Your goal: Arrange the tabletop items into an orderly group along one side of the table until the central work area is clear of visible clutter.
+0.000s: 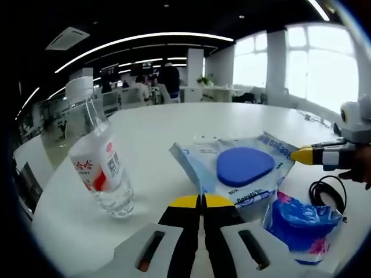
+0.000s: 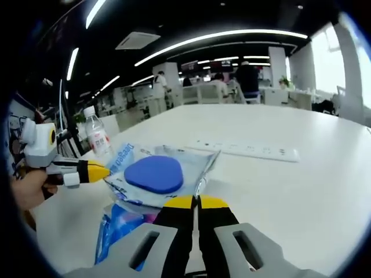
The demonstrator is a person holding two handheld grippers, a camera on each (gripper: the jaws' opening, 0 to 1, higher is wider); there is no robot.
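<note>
- Nearest the left gripper [image 1: 202, 201], at six o'clock in the left gripper view, the yellow-tipped jaws stand pressed together with nothing between them, their tips at the near edge of a clear packet [image 1: 235, 168] that holds a blue pad.
- Beside it at four o'clock lies a crumpled blue wrapper [image 1: 301, 223], with a coil of black cable [image 1: 327, 194] just past it near three o'clock.
- At nine o'clock a water bottle [image 1: 95, 156] stands on the white counter [image 1: 191, 124], leaning in the fisheye, well apart from the packets.
- In the right gripper view, the right gripper [image 2: 196, 202] shows jaws closed as well; they meet at the packet's near edge, and whether they pinch the film I cannot tell.
- Farther off, at one o'clock in that view, a white power strip [image 2: 249, 149] lies alone toward the middle of the counter.
- Judgement: gathering is under way, with packets, cable and bottle loosely grouped but untidy.
- Next move likely calls for a firm hold on the thin, slippery packet, sliding it flat toward the bottle's side; the power strip is not yet brought over.
</note>
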